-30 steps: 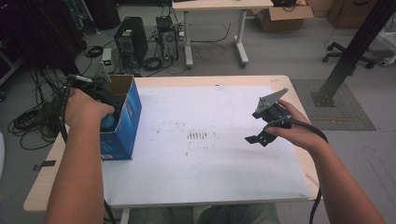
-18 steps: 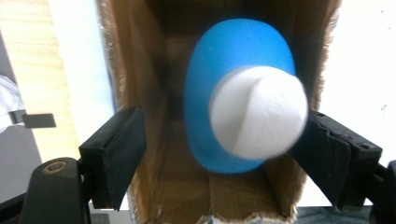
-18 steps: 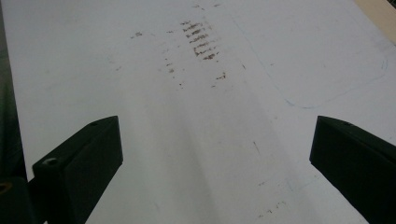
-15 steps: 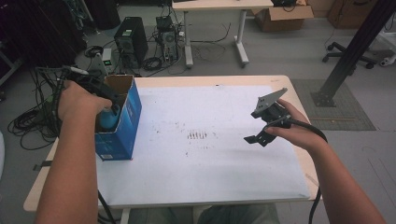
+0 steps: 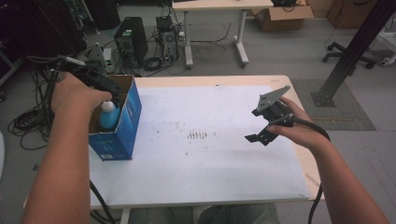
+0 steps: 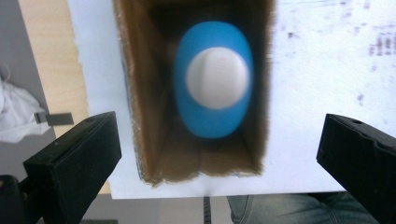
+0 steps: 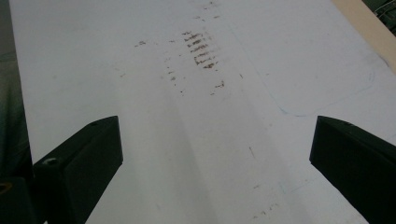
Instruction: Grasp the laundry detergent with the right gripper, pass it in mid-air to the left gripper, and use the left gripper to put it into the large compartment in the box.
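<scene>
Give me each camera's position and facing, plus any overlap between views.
High view: above the person's side, looking forward and down at the table; both forearms, left gripper, right gripper.
Left gripper view: straight down into the blue cardboard box at the blue bottle; its own open fingers, just opened.
Right gripper view: low across the white sheet; open fingers.
Shared: the brown smudges appear in the high and right gripper views.

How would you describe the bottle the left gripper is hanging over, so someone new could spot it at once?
Start at the white sheet covering the table and go to its left edge, where an open blue carton stands upright. The bottle stands inside it, under the open left gripper. It is the only thing in the carton: a sky-blue oval body with a round white cap.
</scene>
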A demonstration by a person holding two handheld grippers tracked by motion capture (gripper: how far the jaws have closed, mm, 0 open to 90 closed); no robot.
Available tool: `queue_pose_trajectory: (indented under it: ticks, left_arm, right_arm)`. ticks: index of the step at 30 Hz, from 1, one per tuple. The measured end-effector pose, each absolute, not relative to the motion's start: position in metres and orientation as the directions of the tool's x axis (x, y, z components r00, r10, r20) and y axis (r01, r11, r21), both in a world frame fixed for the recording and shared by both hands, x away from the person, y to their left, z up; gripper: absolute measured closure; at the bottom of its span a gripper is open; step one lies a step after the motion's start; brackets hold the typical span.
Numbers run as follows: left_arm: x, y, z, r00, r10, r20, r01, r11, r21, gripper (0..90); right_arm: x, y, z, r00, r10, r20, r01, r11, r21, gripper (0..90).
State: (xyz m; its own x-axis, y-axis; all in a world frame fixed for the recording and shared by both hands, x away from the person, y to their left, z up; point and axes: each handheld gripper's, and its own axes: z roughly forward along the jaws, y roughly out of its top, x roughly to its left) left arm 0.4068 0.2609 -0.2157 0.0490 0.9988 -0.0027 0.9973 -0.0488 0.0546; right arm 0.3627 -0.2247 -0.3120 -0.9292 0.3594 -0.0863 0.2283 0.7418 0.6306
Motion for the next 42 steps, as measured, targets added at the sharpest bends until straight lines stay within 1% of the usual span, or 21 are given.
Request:
queue_pose_trajectory:
  ticks: [4,5,6,8,9,10,11,12,13,14,15,16,18,22,23,25,28,29,32,37,42]
  left_arm:
    - [0.406,0.245,-0.201,0.128,0.992,0.004,0.989,-0.128,0.071,0.2]
    - [0.406,0.245,-0.201,0.128,0.992,0.004,0.989,-0.128,0.071,0.2]
    - [0.406,0.235,-0.192,0.185,0.983,0.007,0.979,-0.185,0.091,0.2]
    - [0.405,0.222,-0.184,0.237,0.971,0.004,0.966,-0.237,0.1,0.2]
    - [0.405,0.222,-0.184,0.237,0.971,0.004,0.966,-0.237,0.1,0.2]
    - [0.403,0.208,-0.177,0.295,0.956,-0.001,0.951,-0.293,0.102,0.2]
    - [0.403,0.208,-0.177,0.295,0.956,-0.001,0.951,-0.293,0.102,0.2]
    - [0.4,0.191,-0.17,0.375,0.927,0.001,0.922,-0.373,0.106,0.2]
    - [0.4,0.191,-0.17,0.375,0.927,0.001,0.922,-0.373,0.106,0.3]
    - [0.398,0.183,-0.167,0.416,0.91,0.003,0.904,-0.413,0.109,0.3]
    - [0.396,0.174,-0.166,0.462,0.887,0.007,0.88,-0.46,0.116,0.2]
    - [0.393,0.159,-0.164,0.566,0.824,-0.015,0.819,-0.56,0.127,0.2]
    - [0.39,0.146,-0.164,0.658,0.752,-0.036,0.748,-0.649,0.137,0.2]
    - [0.381,0.124,-0.173,0.796,0.606,-0.009,0.603,-0.791,0.102,0.2]
    - [0.381,0.124,-0.173,0.796,0.606,-0.009,0.603,-0.791,0.102,0.2]
    - [0.375,0.113,-0.182,0.85,0.527,-0.02,0.527,-0.847,0.073,0.2]
    - [0.369,0.105,-0.19,0.885,0.464,-0.041,0.465,-0.883,0.061,0.2]
    - [0.369,0.105,-0.19,0.885,0.464,-0.041,0.465,-0.883,0.061,0.2]
    - [0.36,0.095,-0.2,0.925,0.379,-0.03,0.38,-0.924,0.031,0.2]
    - [0.35,0.088,-0.209,0.953,0.301,-0.045,0.301,-0.953,0.012,0.2]
    - [0.338,0.081,-0.219,0.976,0.213,-0.051,0.212,-0.977,-0.028,0.2]
  right_arm:
    - [0.363,-0.227,-0.304,-0.929,0.358,-0.096,0.222,0.743,0.631,2.7]
    - [0.363,-0.227,-0.304,-0.929,0.358,-0.096,0.222,0.743,0.631,2.7]
    - [0.364,-0.227,-0.299,-0.929,0.357,-0.099,0.219,0.745,0.63,2.8]
    - [0.364,-0.227,-0.294,-0.93,0.353,-0.106,0.213,0.75,0.626,2.8]
    - [0.365,-0.227,-0.292,-0.93,0.352,-0.108,0.212,0.752,0.624,2.8]
    - [0.365,-0.226,-0.289,-0.931,0.349,-0.111,0.21,0.756,0.62,2.8]
    - [0.365,-0.226,-0.289,-0.931,0.349,-0.111,0.21,0.756,0.62,2.8]
    - [0.365,-0.225,-0.285,-0.931,0.344,-0.125,0.204,0.77,0.604,2.7]
    - [0.365,-0.225,-0.285,-0.931,0.344,-0.125,0.204,0.77,0.604,2.7]
    - [0.366,-0.224,-0.283,-0.933,0.336,-0.131,0.198,0.78,0.594,2.8]
    - [0.366,-0.223,-0.281,-0.934,0.331,-0.134,0.196,0.79,0.581,2.8]
    - [0.366,-0.221,-0.276,-0.936,0.317,-0.149,0.187,0.811,0.554,2.8]
    - [0.366,-0.219,-0.273,-0.94,0.303,-0.158,0.176,0.826,0.536,2.8]
    - [0.364,-0.214,-0.267,-0.946,0.27,-0.179,0.151,0.856,0.494,2.9]
    - [0.364,-0.214,-0.267,-0.946,0.27,-0.179,0.151,0.856,0.494,2.9]
    - [0.362,-0.209,-0.262,-0.952,0.245,-0.186,0.138,0.88,0.454,2.9]
    - [0.36,-0.203,-0.258,-0.959,0.213,-0.185,0.121,0.902,0.413,3.1]
    - [0.359,-0.201,-0.257,-0.962,0.203,-0.182,0.115,0.908,0.404,3.1]
    - [0.357,-0.194,-0.255,-0.967,0.184,-0.175,0.109,0.924,0.367,3.2]
    - [0.353,-0.186,-0.254,-0.974,0.163,-0.16,0.101,0.936,0.338,3.3]
    - [0.347,-0.179,-0.257,-0.981,0.143,-0.129,0.103,0.957,0.272,3.6]
